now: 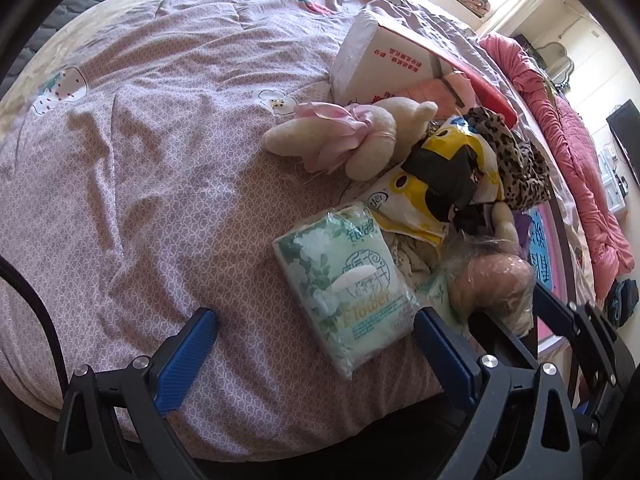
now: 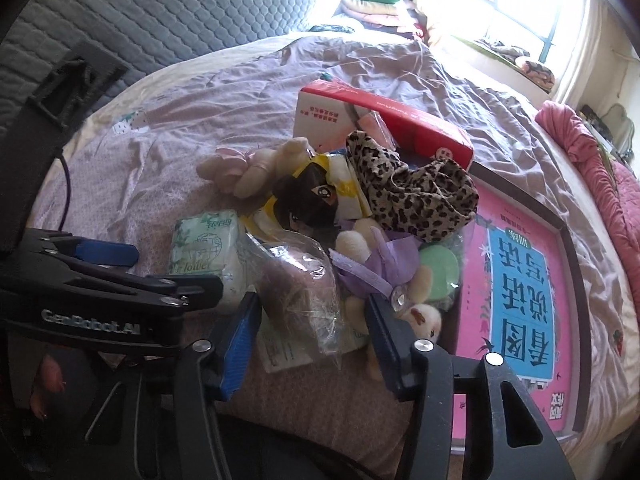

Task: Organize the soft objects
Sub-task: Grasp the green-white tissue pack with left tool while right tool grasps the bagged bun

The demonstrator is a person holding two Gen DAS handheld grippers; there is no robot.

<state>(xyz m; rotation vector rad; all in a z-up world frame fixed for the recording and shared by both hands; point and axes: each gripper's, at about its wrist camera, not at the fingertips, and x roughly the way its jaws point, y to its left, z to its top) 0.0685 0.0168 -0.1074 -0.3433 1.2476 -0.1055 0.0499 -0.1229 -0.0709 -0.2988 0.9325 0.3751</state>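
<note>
A pile of soft things lies on the bed. A green tissue pack (image 1: 352,280) (image 2: 208,244) lies nearest my left gripper (image 1: 316,332), which is open and empty just in front of it. Behind it are a yellow and black bag (image 1: 444,172) (image 2: 316,192), a cream plush with pink ribbon (image 1: 352,136) (image 2: 248,168) and a leopard-print cloth (image 1: 516,164) (image 2: 416,188). My right gripper (image 2: 312,316) is open around a clear bag of brownish stuff (image 2: 300,284) (image 1: 496,276), not closed on it. A plush with purple ribbon (image 2: 380,264) lies beside it.
A red and white box (image 1: 384,60) (image 2: 360,116) lies behind the pile. A pink book with blue cover panel (image 2: 520,284) lies to the right. The pink patterned bedsheet (image 1: 160,160) spreads left. A pink quilt (image 1: 580,168) lies at far right. A grey headboard (image 2: 180,12) stands behind.
</note>
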